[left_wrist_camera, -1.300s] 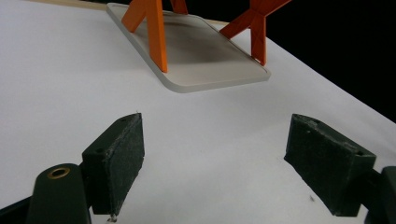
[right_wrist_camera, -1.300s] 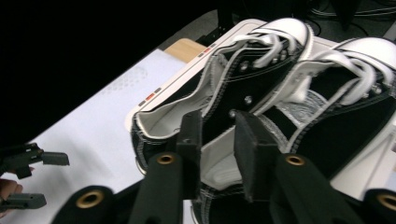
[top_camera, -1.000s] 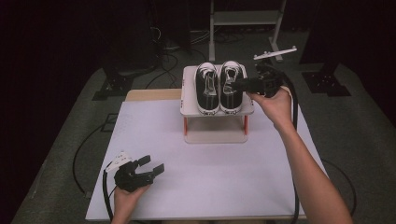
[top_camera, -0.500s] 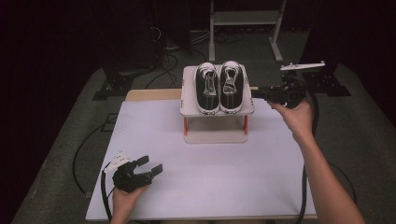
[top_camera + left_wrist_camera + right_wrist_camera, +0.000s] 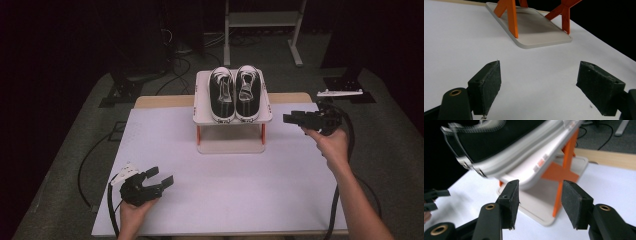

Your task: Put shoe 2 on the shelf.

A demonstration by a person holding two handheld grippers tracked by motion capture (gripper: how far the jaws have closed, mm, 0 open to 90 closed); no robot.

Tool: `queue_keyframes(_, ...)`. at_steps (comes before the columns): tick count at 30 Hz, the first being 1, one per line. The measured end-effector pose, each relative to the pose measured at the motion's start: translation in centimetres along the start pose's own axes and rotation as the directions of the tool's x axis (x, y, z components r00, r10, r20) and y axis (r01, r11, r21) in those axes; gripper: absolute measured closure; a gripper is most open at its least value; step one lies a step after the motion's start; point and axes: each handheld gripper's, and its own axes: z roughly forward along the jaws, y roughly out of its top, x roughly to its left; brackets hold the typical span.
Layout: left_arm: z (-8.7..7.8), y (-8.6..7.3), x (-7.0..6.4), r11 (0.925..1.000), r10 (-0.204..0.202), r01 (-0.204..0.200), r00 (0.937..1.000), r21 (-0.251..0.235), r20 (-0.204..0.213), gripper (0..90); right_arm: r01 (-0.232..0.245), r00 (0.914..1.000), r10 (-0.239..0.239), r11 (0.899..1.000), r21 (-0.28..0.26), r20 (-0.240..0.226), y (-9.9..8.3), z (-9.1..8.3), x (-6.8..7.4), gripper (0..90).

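Jaws of the right gripper (image 5: pixel 292 118) are standing apart, empty, beside the right edge of the rack (image 5: pixel 266 111) carrying the shoes (image 5: pixel 234 94) at the table's (image 5: pixel 280 200) far edge; judging by this, placing is ending. The left gripper (image 5: pixel 541 82) is gaping near the front-left corner, its view catching orange legs (image 5: pixel 512 18) underneath.

Room is dark, w/ light falling mostly on the white tabletop (image 5: pixel 240 195); a strip of bare wood edge (image 5: pixel 160 101) shows at its far side. Grey carpet floor (image 5: pixel 70 150) surrounds the table, w/ black cables (image 5: pixel 177 50) trailing across it at the back. Behind, a pale metal frame stand (image 5: pixel 262 20) rises from the floor, and dark equipment bases (image 5: pixel 120 92) sit left & right of the table.
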Motion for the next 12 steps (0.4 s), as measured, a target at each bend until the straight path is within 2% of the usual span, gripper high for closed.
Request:
queue_keyframes(6, 0.0, 0.0, 0.0, 1.0000, -0.003, 0.003, 1.0000, 0.000, -0.002, 18.9, -0.026, 0.9996, 0.026, 1.000, 0.005, 0.007, -3.0, -1.0, -1.6, 44.9)
queue_keyframes(12, -0.1, 0.1, -0.1, 1.0000, 0.005, -0.005, 1.0000, -0.001, -0.004, 18.8, -0.051, 0.9986, 0.051, 0.999, -0.003, 0.012, -7.2, -2.6, -2.7, 43.0)
